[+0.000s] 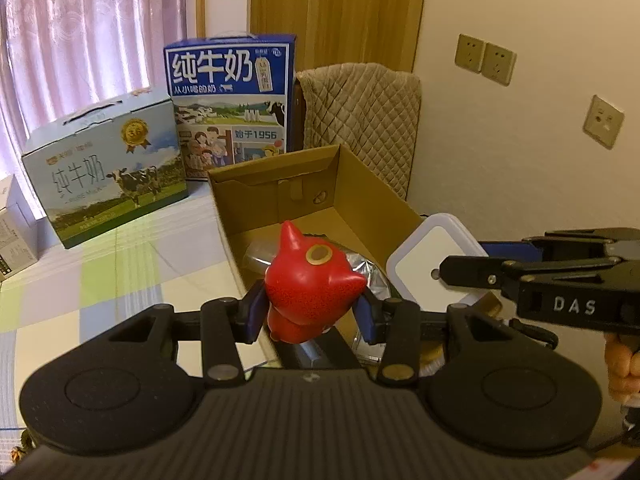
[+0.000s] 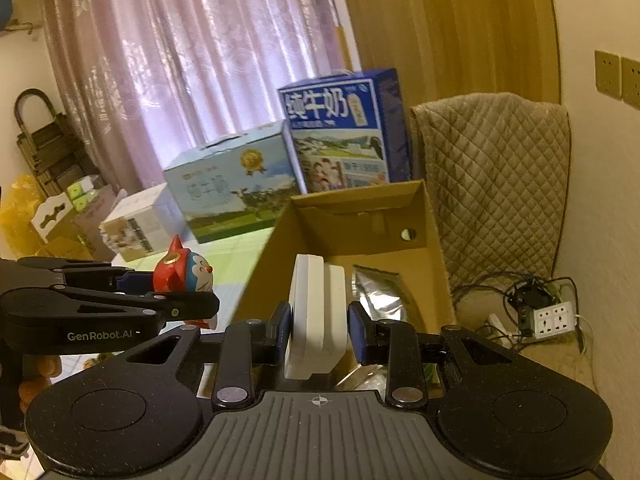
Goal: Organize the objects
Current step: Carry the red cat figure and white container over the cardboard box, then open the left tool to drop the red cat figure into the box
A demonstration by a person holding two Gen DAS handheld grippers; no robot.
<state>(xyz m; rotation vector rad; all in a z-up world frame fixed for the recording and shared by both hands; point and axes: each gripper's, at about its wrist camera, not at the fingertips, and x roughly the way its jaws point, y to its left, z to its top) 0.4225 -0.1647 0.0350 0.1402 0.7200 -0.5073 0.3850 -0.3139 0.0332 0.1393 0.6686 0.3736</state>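
My left gripper [image 1: 310, 314] is shut on a red cat figurine [image 1: 312, 280], held above the near left rim of an open cardboard box [image 1: 360, 196]. From the right wrist view the figurine [image 2: 182, 270] shows a blue face and sits in the left gripper [image 2: 200, 304], left of the box [image 2: 400, 216]. My right gripper [image 2: 318, 328] is shut on a white square device [image 2: 316, 316], held on edge over the box's near end. In the left wrist view that device [image 1: 436, 256] hangs at the box's right rim, in the right gripper [image 1: 444, 270].
A silver foil packet [image 2: 380, 292] lies inside the box. Two milk cartons [image 1: 108, 172] [image 1: 232, 104] stand behind it on the checked cloth [image 1: 120, 280]. A quilted chair [image 2: 496, 184] stands right of the box, with a power strip and cables [image 2: 552, 316] beneath.
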